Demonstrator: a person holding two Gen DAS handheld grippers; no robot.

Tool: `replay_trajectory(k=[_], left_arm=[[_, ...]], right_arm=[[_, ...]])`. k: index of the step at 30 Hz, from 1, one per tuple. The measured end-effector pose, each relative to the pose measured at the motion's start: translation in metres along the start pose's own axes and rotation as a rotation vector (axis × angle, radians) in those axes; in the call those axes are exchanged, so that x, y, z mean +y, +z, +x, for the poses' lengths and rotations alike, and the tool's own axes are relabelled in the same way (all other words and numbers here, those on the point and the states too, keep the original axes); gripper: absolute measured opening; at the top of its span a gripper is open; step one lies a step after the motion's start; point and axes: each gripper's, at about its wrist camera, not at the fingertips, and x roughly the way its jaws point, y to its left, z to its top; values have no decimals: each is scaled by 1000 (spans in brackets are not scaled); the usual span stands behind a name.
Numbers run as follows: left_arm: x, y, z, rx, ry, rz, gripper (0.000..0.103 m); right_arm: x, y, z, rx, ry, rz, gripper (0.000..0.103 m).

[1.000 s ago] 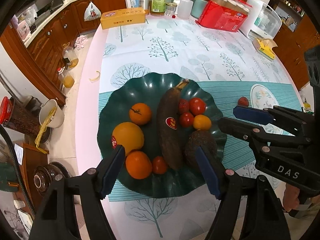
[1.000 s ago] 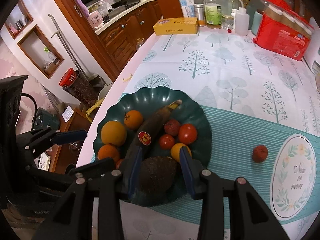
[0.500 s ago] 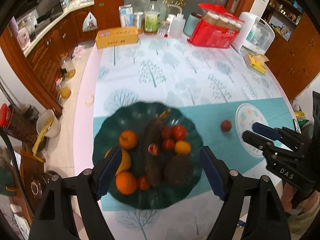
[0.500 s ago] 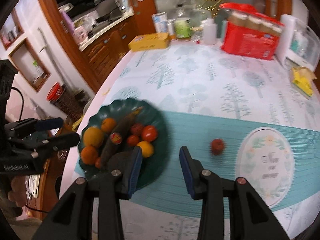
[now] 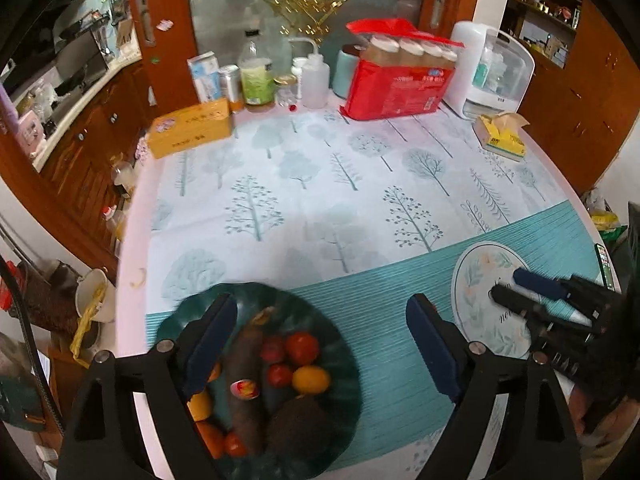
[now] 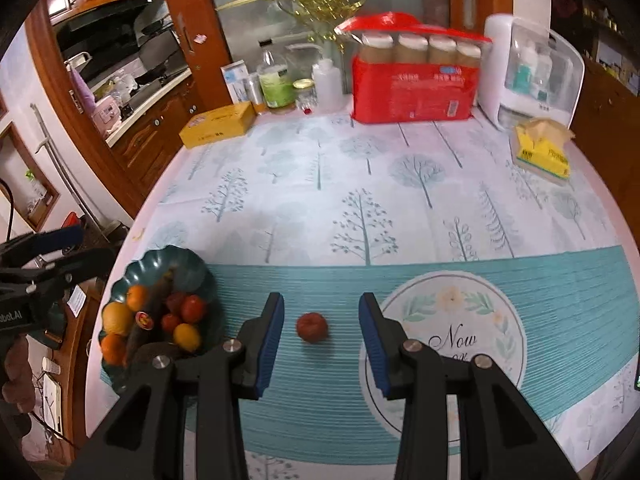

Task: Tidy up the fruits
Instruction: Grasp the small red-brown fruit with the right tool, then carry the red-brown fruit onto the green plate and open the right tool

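Observation:
A dark green scalloped plate (image 5: 340, 372) (image 6: 192, 264) near the table's left edge holds oranges, tomatoes, a dark overripe banana (image 5: 244, 376) and an avocado (image 5: 298, 426). A small red fruit (image 6: 312, 327) lies alone on the teal striped cloth, right of the plate. My right gripper (image 6: 321, 322) is open and empty, with the red fruit between its fingertips and slightly ahead. My left gripper (image 5: 320, 344) is open and empty, raised above the plate's right side. The right gripper also shows in the left wrist view (image 5: 516, 286).
A round printed emblem (image 6: 452, 320) lies right of the red fruit. At the table's back stand a yellow box (image 6: 218, 124), bottles (image 6: 276, 80), a red package of jars (image 6: 412, 84), a white appliance (image 6: 532, 76) and a yellow tissue pack (image 6: 542, 152).
Both grippers pulled back and up from the plate. The right gripper swung right, from over the avocado to the lone red fruit, and opened wider. The left view tilted toward the table's back.

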Motion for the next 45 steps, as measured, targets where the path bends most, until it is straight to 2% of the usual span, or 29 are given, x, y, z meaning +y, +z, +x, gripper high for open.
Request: replay_trajectory(k=[5, 10, 13, 19, 27, 30, 35, 45], left_arm=[[-22, 6, 45, 70, -5, -17, 86], [-35, 4, 82, 129, 8, -26, 86], [-36, 3, 98, 159, 18, -37, 86], [-38, 3, 116, 192, 33, -58, 86], [-35, 2, 126, 215, 38, -69, 86], [-32, 1, 126, 220, 36, -75, 86], [-30, -1, 122, 223, 25, -70, 86], [-35, -14, 92, 202, -16, -21, 87]], right_arm=[[-8, -14, 31, 56, 22, -19, 39], [-7, -28, 63, 124, 86, -53, 39], [-5, -30, 76, 143, 130, -70, 39], [4, -31, 101, 180, 155, -128, 39], [6, -32, 118, 183, 151, -152, 39], [6, -30, 119, 186, 153, -150, 33], [4, -29, 120, 197, 148, -118, 32], [6, -25, 91, 158, 99, -80, 32]])
